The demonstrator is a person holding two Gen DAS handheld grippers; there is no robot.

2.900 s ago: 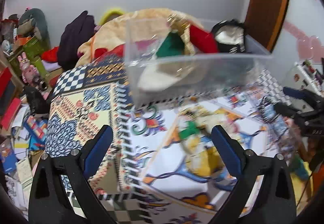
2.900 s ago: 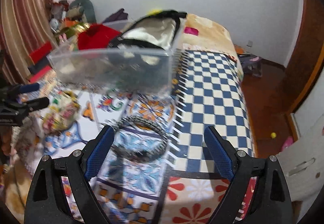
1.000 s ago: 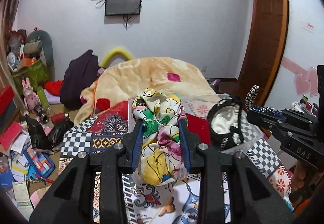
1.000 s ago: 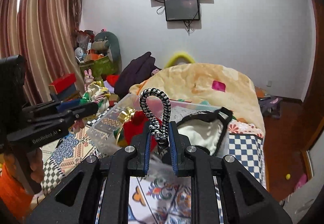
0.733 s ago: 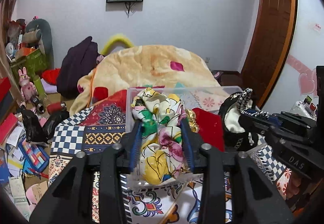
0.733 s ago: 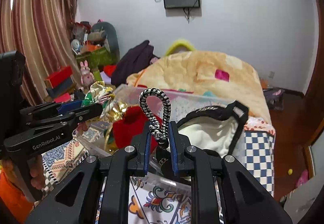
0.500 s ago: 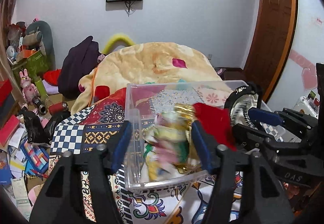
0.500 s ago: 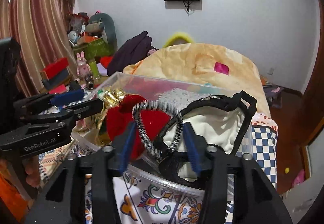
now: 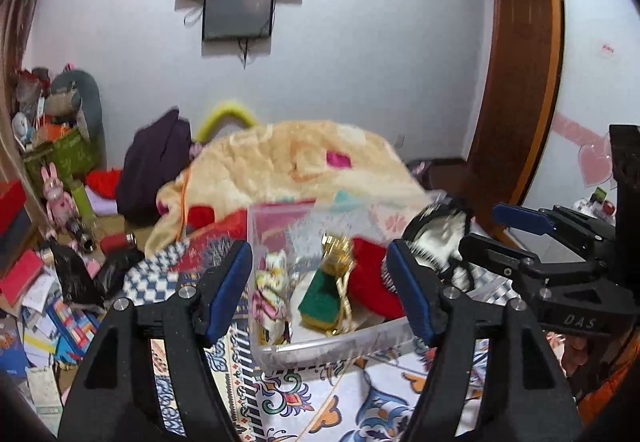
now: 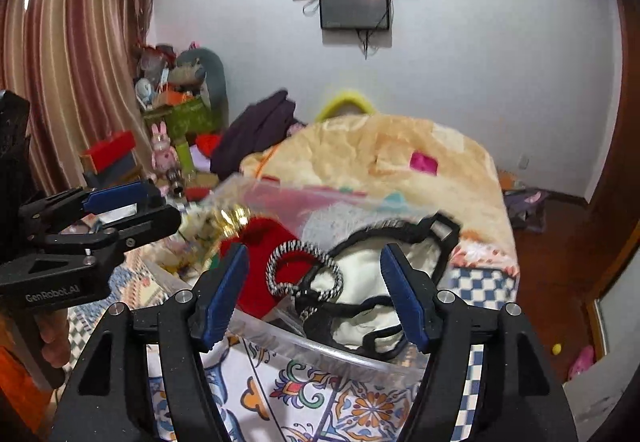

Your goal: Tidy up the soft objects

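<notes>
A clear plastic bin [image 9: 332, 346] stands on the patterned bedspread, also in the right wrist view [image 10: 320, 342]. In it lie a floral cloth [image 9: 272, 294], a green and gold item [image 9: 326, 292], a red cloth [image 9: 370, 274] and a cream bag with black trim [image 10: 372, 278]. A black-and-white braided loop [image 10: 302, 270] rests on the red cloth [image 10: 264, 242]. My left gripper [image 9: 324, 292] is open and empty just in front of the bin. My right gripper [image 10: 314, 294] is open and empty over the bin's near edge.
A beige blanket [image 9: 296, 170] is heaped behind the bin. Clutter, boxes and toys [image 9: 52, 210] fill the floor at the left. A wooden door [image 9: 516, 82] is at the right. The other gripper shows at each view's side [image 9: 560, 282], [image 10: 80, 242].
Both grippers have opened. The floral cloth dropped from the left one into the bin. The braided loop dropped from the right one onto the red cloth. Both grippers have pulled back slightly.
</notes>
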